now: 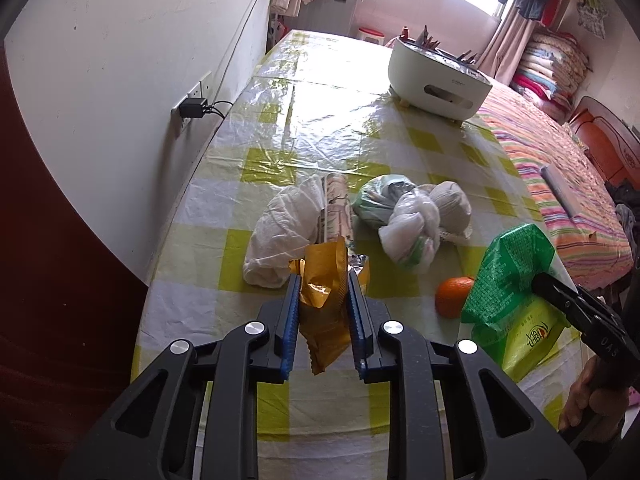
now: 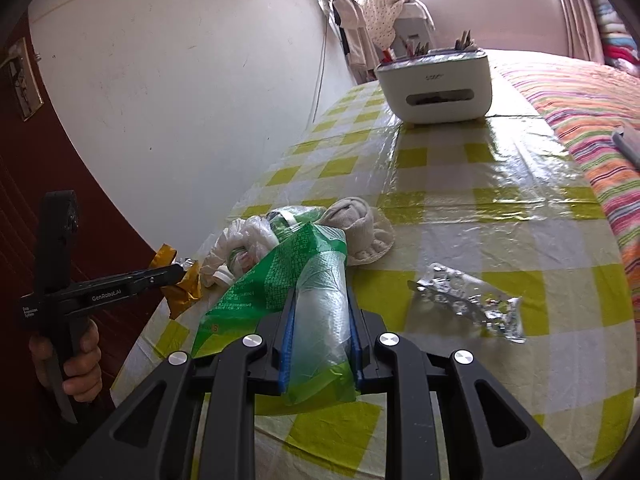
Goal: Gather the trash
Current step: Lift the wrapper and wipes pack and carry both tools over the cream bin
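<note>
- Left gripper [image 1: 323, 280] is clamped on a gold wrapper [image 1: 324, 300]; the wrapper's lower end hangs between the fingers, its top edge crumpled above the tips.
- Right gripper [image 2: 322, 294] is clamped on a green bag [image 2: 280, 280]; the clear part of the bag fills the gap between the pads, so what is inside is hard to make out.
- Left view: the green bag hides part of the orange [image 1: 454, 296]; the right gripper's tips are buried in the bag.
- Right view: a hand [image 2: 78, 360] grips the left gripper's handle at the left edge, gripper pointing level across the frame, gold wrapper pinched at its tip.
- Left view: part of a hand [image 1: 588, 396] on the other handle, cut off at the lower right edge.
- Both wrapper and bag look lifted off the table [image 1: 304, 140]; contact underneath is not visible.
- Still on the table: white cloth bundle [image 1: 280, 232], rolled wrapper [image 1: 336, 208] touching it, knotted plastic bags [image 1: 400, 216], crumpled foil [image 2: 468, 300] apart from the rest.
- White box [image 1: 436, 80] at the far end holds upright sticks, too small to identify.
- Striped bed [image 1: 560, 168] sits just beside the table; a grey flat item on it is unclear.
</note>
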Action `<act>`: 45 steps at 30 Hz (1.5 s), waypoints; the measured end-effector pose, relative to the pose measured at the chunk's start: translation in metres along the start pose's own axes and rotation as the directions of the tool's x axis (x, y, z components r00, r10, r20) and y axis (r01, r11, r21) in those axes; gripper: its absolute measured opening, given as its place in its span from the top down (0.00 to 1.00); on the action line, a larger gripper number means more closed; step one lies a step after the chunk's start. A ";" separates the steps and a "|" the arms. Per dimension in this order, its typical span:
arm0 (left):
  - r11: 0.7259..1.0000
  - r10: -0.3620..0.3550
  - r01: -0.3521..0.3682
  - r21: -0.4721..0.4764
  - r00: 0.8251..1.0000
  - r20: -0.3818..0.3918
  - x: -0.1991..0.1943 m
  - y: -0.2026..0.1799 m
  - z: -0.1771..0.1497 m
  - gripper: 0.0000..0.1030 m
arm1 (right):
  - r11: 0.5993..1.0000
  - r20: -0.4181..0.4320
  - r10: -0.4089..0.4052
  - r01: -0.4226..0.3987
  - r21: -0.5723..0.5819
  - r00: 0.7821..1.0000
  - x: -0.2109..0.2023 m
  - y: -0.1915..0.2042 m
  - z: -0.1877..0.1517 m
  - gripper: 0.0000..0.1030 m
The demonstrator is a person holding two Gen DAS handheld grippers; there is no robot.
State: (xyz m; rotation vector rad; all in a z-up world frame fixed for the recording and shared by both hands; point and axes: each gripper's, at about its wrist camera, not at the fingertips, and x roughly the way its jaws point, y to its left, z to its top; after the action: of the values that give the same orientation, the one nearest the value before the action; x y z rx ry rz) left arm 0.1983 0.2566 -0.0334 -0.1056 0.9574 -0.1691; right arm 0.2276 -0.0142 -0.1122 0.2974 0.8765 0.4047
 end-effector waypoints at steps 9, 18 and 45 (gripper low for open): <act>0.999 -0.046 0.044 0.030 0.998 0.045 -0.013 -0.027 0.000 0.79 | 0.998 0.067 -0.068 0.068 0.005 0.995 -0.031 -0.014 0.002 0.79; 0.992 -0.078 0.071 0.109 0.995 0.059 -0.015 -0.067 -0.006 0.79 | 0.992 0.092 -0.123 0.121 0.027 0.988 -0.056 -0.034 -0.001 0.79; 0.928 -0.224 0.200 0.313 0.974 0.042 -0.014 -0.186 -0.037 0.79 | 0.967 0.175 -0.256 0.249 0.061 0.951 -0.125 -0.078 -0.020 0.79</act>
State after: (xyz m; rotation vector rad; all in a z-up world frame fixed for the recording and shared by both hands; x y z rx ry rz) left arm 0.1425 0.0763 -0.0130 0.0722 0.8304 -0.5091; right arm 0.1572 -0.1384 -0.0716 0.2494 0.7325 0.1200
